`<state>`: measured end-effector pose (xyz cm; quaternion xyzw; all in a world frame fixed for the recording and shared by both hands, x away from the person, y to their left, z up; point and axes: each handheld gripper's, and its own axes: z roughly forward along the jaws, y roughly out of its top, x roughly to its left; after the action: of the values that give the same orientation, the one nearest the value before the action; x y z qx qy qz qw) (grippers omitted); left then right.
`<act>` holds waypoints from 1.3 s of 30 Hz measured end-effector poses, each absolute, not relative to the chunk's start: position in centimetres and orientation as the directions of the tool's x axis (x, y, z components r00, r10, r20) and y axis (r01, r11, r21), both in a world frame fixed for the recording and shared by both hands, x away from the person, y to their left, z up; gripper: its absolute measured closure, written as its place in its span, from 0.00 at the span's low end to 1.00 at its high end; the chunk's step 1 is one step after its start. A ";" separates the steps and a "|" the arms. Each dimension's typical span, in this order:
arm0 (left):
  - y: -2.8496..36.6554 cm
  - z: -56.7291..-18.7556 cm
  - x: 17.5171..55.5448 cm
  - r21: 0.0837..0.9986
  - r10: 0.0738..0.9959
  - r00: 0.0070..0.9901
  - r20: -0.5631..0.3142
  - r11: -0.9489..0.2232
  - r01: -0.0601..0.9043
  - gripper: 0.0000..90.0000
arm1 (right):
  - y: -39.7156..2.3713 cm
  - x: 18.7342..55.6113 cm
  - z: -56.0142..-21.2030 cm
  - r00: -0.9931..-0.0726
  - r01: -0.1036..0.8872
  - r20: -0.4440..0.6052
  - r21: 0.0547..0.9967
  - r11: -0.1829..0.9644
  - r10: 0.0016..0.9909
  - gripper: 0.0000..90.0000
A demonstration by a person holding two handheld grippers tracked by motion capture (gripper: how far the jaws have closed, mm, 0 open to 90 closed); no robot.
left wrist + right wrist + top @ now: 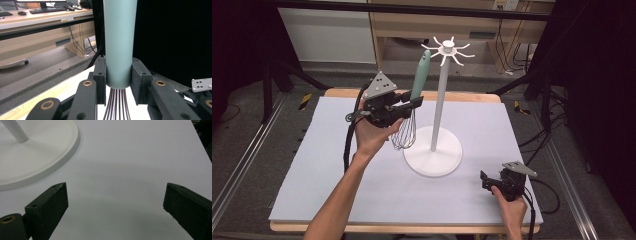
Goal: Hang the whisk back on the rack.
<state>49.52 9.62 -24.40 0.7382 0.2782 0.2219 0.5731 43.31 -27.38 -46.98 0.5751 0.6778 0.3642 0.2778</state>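
A whisk [417, 85] with a pale green handle and a dark wire head hangs upright above the table, left of the white hook stand [440, 100]. My left gripper [412, 102] is shut on the lower end of that handle. In the left gripper view the handle [118, 45] fills the gap between both pads [101, 80], and the wires [117, 105] drop below. My right gripper [484, 180] rests low near the table's front right corner; its jaws stand wide apart with nothing between them [115, 202].
The stand's round base [433, 152] sits mid-table, and its edge [37, 157] lies just ahead-left of my right gripper. Hooks [447, 50] radiate from the pole top, beside the whisk handle's tip. A white mat [362, 195] covers the table.
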 end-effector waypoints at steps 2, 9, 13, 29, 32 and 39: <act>9.4 -24.5 49.7 0.968 0.665 0.747 0.010 -0.194 0.160 0.76 | -27.4 43.3 -47.0 -0.184 0.577 0.042 0.813 0.073 0.982 0.07; 8.8 -24.8 50.0 0.968 0.665 0.747 0.000 -0.188 0.167 0.76 | -27.4 43.3 -47.0 -0.184 0.578 0.043 0.813 0.073 0.982 0.07; 8.5 -25.0 50.1 0.969 0.666 0.746 -0.005 -0.180 0.167 0.76 | -27.4 43.3 -47.0 -0.184 0.578 0.043 0.813 0.073 0.982 0.07; 7.2 -25.7 50.9 0.978 0.683 0.731 -0.007 -0.148 0.148 0.76 | -27.3 43.3 -47.0 -0.186 0.582 0.046 0.810 0.073 0.981 0.07; 7.1 -25.7 51.0 0.979 0.684 0.729 -0.006 -0.145 0.144 0.76 | -27.3 43.3 -47.0 -0.187 0.582 0.045 0.810 0.073 0.981 0.07; 7.1 -25.8 51.0 0.978 0.681 0.732 -0.015 -0.143 0.153 0.75 | -27.3 43.4 -47.0 -0.187 0.583 0.045 0.809 0.074 0.981 0.07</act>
<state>51.01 7.09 -25.75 0.7216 0.2889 0.2249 0.5876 43.35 -27.31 -47.02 0.5755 0.6795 0.3631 0.2742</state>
